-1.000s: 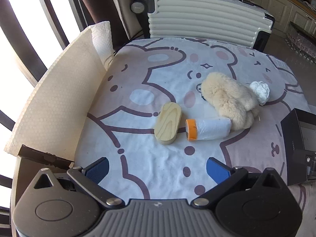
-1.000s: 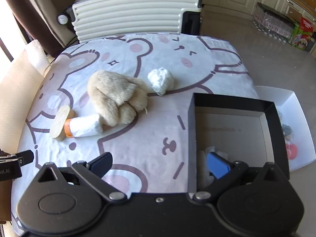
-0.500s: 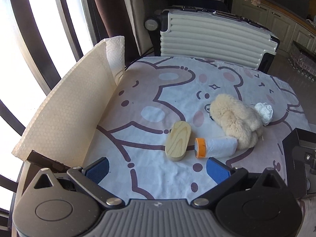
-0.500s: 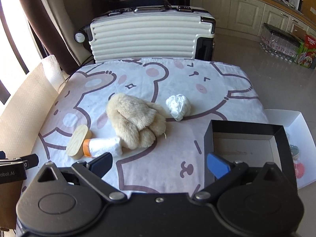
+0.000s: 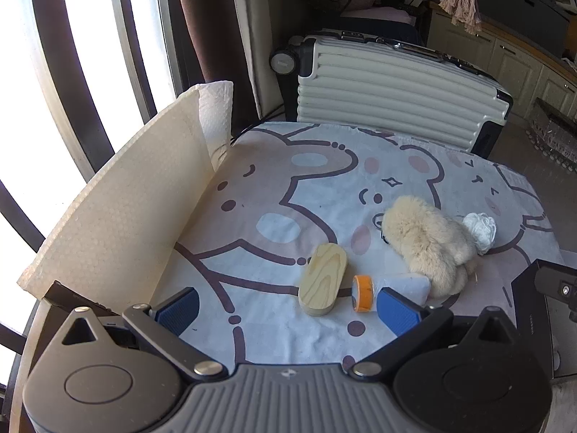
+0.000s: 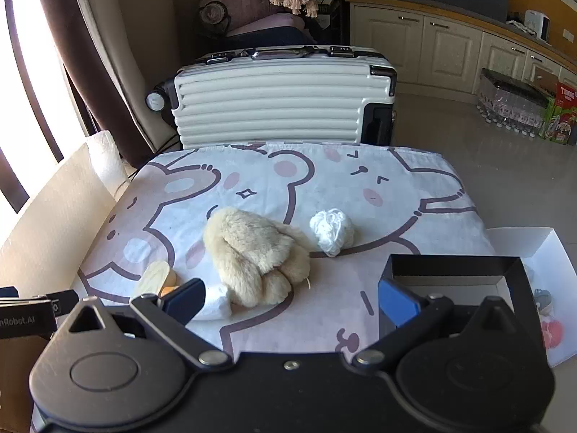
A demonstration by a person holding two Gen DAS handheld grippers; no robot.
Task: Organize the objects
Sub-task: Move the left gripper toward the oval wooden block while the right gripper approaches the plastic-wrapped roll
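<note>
Wooden block point(image 5: 323, 278) ahead, between left tool point(image 5: 288, 312) fingers.

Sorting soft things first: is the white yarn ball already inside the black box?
No, the white yarn ball lies on the bear-print cloth, outside the black box.

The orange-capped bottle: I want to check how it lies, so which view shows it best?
The left wrist view. There the orange-capped bottle lies on its side beside the wooden block, only its white body partly behind a blue claw pad. In the right wrist view the right claw's finger hides most of it.
</note>
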